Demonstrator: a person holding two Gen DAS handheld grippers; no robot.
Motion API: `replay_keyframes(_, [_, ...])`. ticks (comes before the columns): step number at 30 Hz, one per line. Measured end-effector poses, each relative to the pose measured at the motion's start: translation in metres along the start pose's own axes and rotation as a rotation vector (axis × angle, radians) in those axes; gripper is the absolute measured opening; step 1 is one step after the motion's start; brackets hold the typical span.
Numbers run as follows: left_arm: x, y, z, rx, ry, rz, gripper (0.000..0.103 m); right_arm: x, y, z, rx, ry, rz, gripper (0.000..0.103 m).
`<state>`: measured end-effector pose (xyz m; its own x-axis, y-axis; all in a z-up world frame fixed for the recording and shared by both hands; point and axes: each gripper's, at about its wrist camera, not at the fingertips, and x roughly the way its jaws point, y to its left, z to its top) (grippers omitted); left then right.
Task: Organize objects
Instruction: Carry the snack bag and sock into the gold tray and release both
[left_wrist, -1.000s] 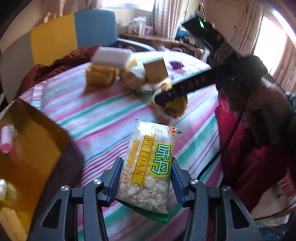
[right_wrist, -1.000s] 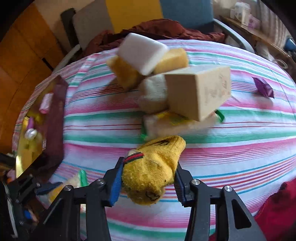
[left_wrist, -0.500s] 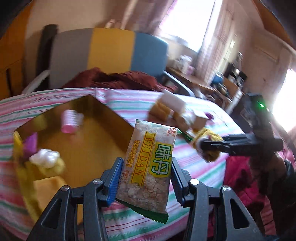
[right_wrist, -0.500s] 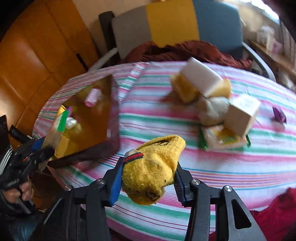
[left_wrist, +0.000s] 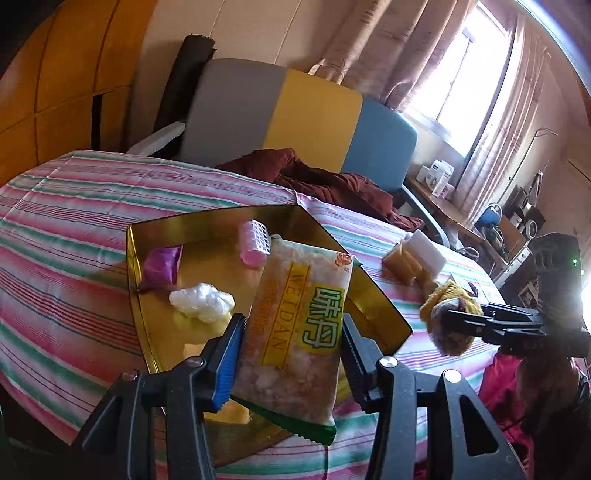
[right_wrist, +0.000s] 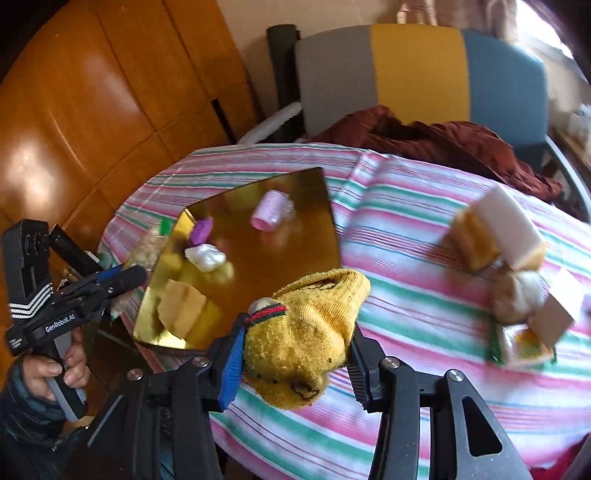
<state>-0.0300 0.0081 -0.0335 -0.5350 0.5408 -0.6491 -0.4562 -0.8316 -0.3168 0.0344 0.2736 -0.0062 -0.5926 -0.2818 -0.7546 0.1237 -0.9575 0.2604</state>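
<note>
Left wrist view: left gripper (left_wrist: 291, 343) clamps a crinkly plastic snack bag (left_wrist: 295, 325) above the shiny gold tray (left_wrist: 147, 332), apparently for deposit there. Right gripper (right_wrist: 295, 354) clenches a nubby yellow sock (right_wrist: 306, 332) over the striped tablecloth (right_wrist: 424, 302), just beside the tray's near corner.

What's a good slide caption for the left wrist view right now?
Left gripper carrying a snack packet above the gold tray, while the right gripper brings a yellow sock alongside.
</note>
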Motion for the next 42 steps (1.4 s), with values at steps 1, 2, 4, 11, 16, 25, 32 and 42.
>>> replay_keyframes(1, [0.002,-0.001,0.002,0.002,-0.003,0.004,0.050,0.004,0.004,0.003,-0.007,0.003,0.007,0.049])
replay_keyframes(2, [0.001,0.000,0.003,0.003,-0.005,0.005,0.050,0.009,0.009,0.005,-0.016,0.008,0.008,0.049])
replay_keyframes(4, [0.004,-0.001,0.007,0.007,-0.010,0.004,0.050,0.018,0.017,0.008,-0.028,0.018,0.013,0.049])
replay_keyframes(11, [0.024,-0.012,0.025,0.079,0.008,0.011,0.050,0.053,0.024,0.010,-0.028,0.072,0.017,0.049])
replay_keyframes(16, [0.058,-0.029,0.047,0.205,0.035,0.029,0.050,0.073,0.027,0.012,-0.027,0.090,0.029,0.053])
replay_keyframes(25, [0.078,-0.023,0.048,0.176,0.085,0.066,0.052,0.090,0.013,-0.002,0.009,0.136,-0.068,0.069])
replay_keyframes(32, [0.055,-0.012,0.026,0.066,0.077,0.108,0.052,0.076,0.013,-0.006,0.025,0.093,-0.067,0.088])
replay_keyframes(42, [0.027,-0.014,0.009,0.058,0.043,0.246,0.052,0.064,0.034,-0.009,-0.012,0.037,-0.103,0.101])
